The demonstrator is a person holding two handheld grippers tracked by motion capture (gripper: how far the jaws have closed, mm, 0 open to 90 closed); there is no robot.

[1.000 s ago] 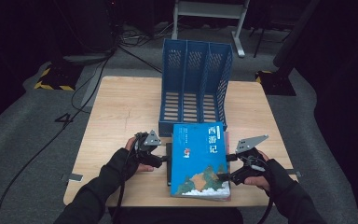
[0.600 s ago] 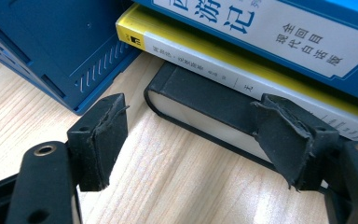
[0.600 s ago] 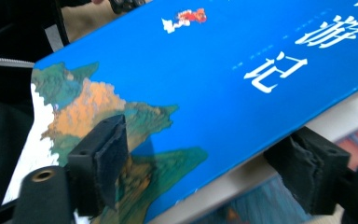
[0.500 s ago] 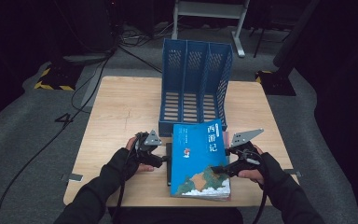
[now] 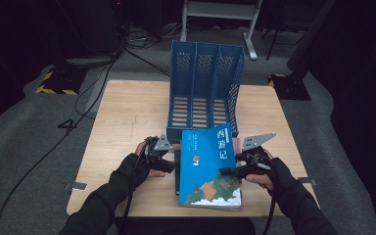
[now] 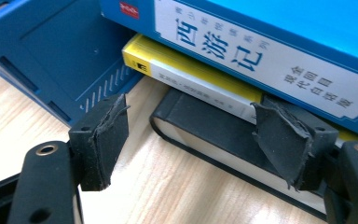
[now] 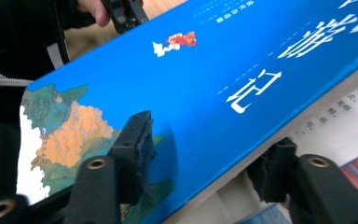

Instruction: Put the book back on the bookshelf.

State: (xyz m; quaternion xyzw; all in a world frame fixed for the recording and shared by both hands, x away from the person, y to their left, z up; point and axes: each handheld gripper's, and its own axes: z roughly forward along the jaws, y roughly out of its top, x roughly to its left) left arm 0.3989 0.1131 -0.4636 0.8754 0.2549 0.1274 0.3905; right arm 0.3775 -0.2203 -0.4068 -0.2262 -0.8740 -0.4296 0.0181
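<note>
Lower books [image 6: 200,84] mostly hidden beneath blue book [image 5: 209,164]; titles cropped

The right gripper [image 7: 205,163] has its two black fingers [image 7: 133,154] set about the edge of a large bright blue hardcover book [image 7: 205,88]. One finger lies on the cover's painted green and orange landscape; the other sits beneath the cover's edge, against the pale page block. The jaws have just been closing, with the book between them. White characters and a small red figure mark the cover. Under it lies a white printed sheet or cover [image 7: 345,121]. At the top edge, the other black gripper [image 7: 126,14] shows in a hand [image 7: 91,11] over pale wooden desk [image 7: 168,4].
</note>
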